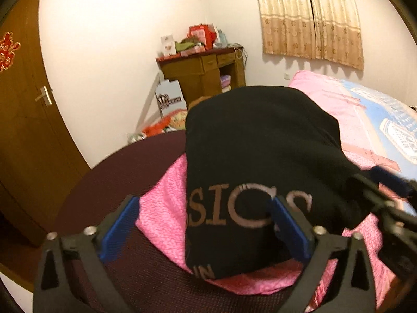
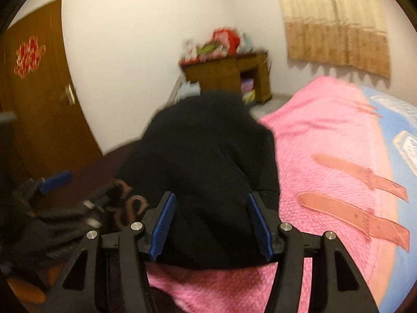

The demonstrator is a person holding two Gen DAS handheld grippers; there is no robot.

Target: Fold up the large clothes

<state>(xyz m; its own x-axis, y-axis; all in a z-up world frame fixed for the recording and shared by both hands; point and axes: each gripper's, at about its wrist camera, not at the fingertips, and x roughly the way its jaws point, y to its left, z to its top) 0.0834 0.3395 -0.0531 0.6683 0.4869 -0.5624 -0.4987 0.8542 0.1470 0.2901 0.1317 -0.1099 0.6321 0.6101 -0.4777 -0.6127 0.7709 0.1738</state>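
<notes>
A black garment (image 1: 260, 151) with pale lettering lies bunched in a mound on a pink blanket (image 1: 161, 203) over a dark maroon surface (image 1: 125, 167). My left gripper (image 1: 206, 225) stands wide open at the mound's near end. Its left pad is clear of the cloth and its right pad lies against the lettering. In the right wrist view the same garment (image 2: 208, 156) fills the gap of my right gripper (image 2: 212, 225), whose jaws stand apart around the near edge without a visible pinch. The left gripper (image 2: 75, 193) shows at that view's left edge.
A brown door (image 1: 31, 120) closes the left side. A wooden cabinet (image 1: 203, 73) piled with clutter stands against the far wall, with a box (image 1: 170, 99) on the floor beside it. A curtain (image 1: 312, 18) hangs at the right. The bed's pink cover (image 2: 325, 135) and blue quilt (image 2: 401, 135) stretch to the right.
</notes>
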